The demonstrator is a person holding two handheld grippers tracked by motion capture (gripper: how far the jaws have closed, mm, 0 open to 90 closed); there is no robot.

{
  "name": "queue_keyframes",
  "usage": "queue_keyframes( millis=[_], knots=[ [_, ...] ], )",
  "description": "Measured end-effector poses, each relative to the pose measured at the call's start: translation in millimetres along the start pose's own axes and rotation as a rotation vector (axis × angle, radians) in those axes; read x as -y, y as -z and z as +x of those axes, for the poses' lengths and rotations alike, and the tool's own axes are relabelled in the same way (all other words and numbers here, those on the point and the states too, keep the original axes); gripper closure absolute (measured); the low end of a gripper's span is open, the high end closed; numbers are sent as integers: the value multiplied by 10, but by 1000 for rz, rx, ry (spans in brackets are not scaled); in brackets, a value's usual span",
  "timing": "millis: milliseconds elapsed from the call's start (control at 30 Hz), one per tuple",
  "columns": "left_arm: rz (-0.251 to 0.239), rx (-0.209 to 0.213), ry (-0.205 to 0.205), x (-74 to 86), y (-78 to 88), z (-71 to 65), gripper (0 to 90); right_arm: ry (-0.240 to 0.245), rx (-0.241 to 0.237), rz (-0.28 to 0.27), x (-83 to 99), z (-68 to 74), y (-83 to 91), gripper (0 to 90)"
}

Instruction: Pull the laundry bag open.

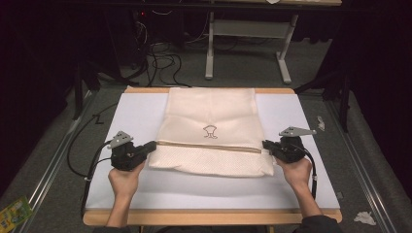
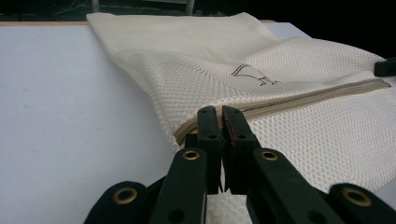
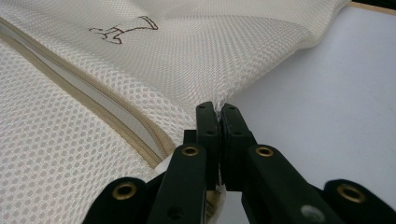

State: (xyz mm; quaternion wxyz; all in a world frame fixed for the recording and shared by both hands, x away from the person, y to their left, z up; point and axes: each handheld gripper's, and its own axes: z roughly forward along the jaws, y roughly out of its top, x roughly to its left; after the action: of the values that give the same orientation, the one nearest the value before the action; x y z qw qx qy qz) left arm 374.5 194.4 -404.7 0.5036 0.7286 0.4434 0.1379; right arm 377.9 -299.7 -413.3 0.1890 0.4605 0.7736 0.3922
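Observation:
A cream mesh bag point(image 1: 212, 114) lies flat across the white board point(image 1: 131, 109), with a tan zipper point(image 1: 209, 145) running side to side and a small brown emblem point(image 1: 210, 131) above it. My left gripper point(image 1: 153, 145) is shut on the bag's left edge at the zipper end; in the left gripper view the jaws point(image 2: 219, 112) pinch the mesh point(image 2: 280, 56) beside the zipper point(image 2: 303, 95). My right gripper point(image 1: 265, 144) is shut on the bag's right edge, and the right gripper view has its jaws point(image 3: 217, 109) closed on the mesh point(image 3: 196, 60) near the zipper point(image 3: 93, 105).
The board rests on a wooden table point(image 1: 209, 217). Behind it stand a desk frame point(image 1: 245, 29) and floor cables point(image 1: 163, 63). A green packet point(image 1: 12, 213) lies on the floor at the left, crumpled paper point(image 1: 364, 217) at the right. Bare board flanks the bag.

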Motion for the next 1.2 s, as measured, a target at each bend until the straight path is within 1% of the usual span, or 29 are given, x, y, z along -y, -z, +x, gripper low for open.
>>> queue_keyframes(
  millis=[100, 200, 267, 367, 433, 467, 733, 833, 900, 967, 1000, 1067, 1133, 1200],
  knots=[
    [2, -2, -1, -4, 10, 11, 873, -6, 0, 2, -10, 11, 7, 893],
    [0, -7, 5, -9, 50, 45, 873, -1, 3, -1, -17, -4, 13, 894],
    [5, -9, 0, -10, 64, 56, 873, 0, 1, -2, -22, -10, 29, 894],
    [9, -14, -1, -9, 63, 64, 873, 1, 6, -4, -35, 1, 34, 895],
    [16, -17, 1, -12, 58, 71, 873, 10, 8, -9, -42, 0, 35, 895],
    [18, -19, 0, -14, 57, 75, 873, 5, 7, -9, -45, 5, 36, 895],
    [29, -24, -14, -7, 45, 77, 873, 7, 7, -12, -74, 2, 57, 896],
    [39, -27, -23, -2, 41, 79, 873, 7, 8, -15, -88, 3, 73, 896],
    [50, -37, -30, 3, 35, 81, 873, 6, 10, -11, -88, -5, 75, 896],
    [53, -37, -30, 10, 28, 80, 873, 6, 7, -16, -84, -16, 71, 896],
    [55, -37, -29, 7, 23, 75, 873, -1, 10, -14, -80, -14, 70, 896],
    [58, -41, -32, -1, 2, 71, 873, 0, 18, -10, -81, -22, 64, 897],
    [75, -54, -44, -4, -26, 64, 873, -7, 20, -12, -82, -29, 72, 898],
    [88, -58, -54, 7, -39, 55, 874, -2, 21, -8, -76, -34, 76, 899]
  ],
)
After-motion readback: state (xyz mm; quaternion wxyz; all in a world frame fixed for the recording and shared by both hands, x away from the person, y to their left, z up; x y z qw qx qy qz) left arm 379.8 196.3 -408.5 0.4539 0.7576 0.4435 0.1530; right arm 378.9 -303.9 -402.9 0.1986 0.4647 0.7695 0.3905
